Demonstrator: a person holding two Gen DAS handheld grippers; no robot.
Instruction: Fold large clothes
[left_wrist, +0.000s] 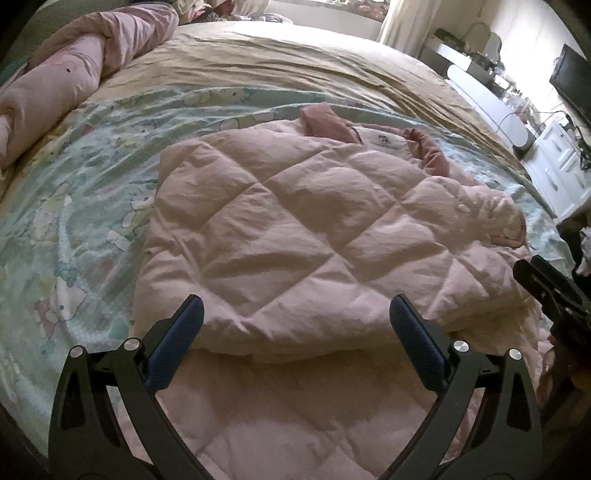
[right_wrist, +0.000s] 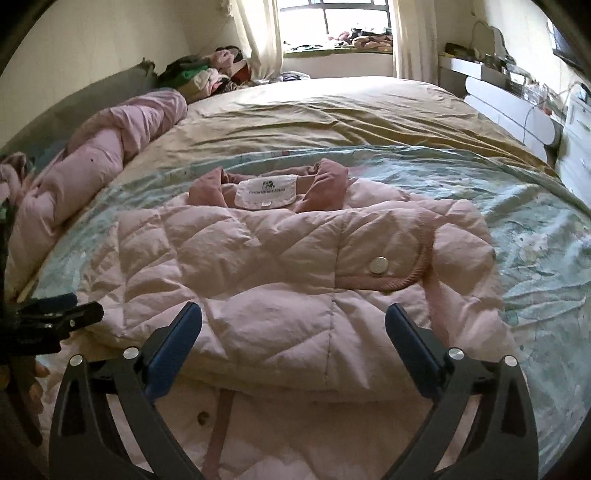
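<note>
Pink quilted jacket (right_wrist: 280, 258) lay partly folded at frame centre on the patterned sheet (right_wrist: 535, 236) of the bed, collar with white label (right_wrist: 266, 191) toward the top. Left gripper (left_wrist: 295, 314) hung over its near edge at the bottom of its frame, jaws spread wide, nothing between the pads. Right gripper (right_wrist: 293, 317) likewise stood fully apart and empty above the jacket; rolled pink duvet (right_wrist: 110, 144) upper left.

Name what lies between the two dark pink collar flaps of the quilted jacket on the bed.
A white neck label with dark print lies between the collar flaps of the pink jacket. The right wrist view shows it squarely.
</note>
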